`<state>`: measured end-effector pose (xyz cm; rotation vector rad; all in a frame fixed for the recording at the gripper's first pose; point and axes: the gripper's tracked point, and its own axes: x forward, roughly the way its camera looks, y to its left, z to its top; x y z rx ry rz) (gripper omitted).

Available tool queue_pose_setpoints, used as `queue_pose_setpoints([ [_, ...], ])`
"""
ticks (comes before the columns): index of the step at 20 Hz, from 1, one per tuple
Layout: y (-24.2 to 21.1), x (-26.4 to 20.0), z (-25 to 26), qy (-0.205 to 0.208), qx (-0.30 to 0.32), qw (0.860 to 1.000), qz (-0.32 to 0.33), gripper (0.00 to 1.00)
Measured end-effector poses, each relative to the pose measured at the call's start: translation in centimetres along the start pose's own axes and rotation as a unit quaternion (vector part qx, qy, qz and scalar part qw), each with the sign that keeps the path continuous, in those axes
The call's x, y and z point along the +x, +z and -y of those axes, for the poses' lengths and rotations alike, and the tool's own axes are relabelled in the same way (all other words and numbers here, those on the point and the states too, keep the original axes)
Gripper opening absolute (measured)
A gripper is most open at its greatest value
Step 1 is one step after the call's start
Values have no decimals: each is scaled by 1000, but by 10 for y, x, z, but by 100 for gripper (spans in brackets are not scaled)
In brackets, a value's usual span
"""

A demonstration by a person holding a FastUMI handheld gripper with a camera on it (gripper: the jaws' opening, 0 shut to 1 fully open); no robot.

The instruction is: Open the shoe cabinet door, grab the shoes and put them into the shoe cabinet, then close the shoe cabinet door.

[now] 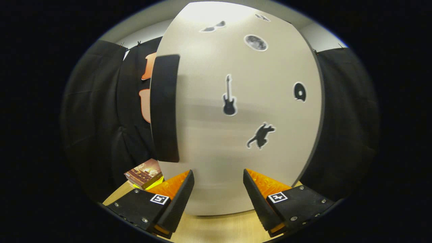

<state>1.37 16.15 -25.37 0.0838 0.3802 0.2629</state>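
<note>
A box (pixel 145 173) sits off left on the table (pixel 216 227), then the door's dark handle (pixel 165 108), then the shoe cabinet door (pixel 236 111) dead ahead, shut. Gripper (pixel 218 180) jaws wide, holding nothing. Risk: they're aimed at flat panel, so they could skid past the handle.

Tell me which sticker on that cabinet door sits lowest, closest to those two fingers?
The cat sticker. It sits below the guitar sticker, just above the open gripper; the moon sticker and the rest sit higher on the cabinet door.
</note>
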Motion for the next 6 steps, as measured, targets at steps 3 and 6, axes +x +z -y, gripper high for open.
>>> queue_pose_setpoints([
  [3, 31, -45, 41, -28, -7, 999, 25, 91],
  [6, 69, -97, 79, -62, -32, 996, 59, 91],
])
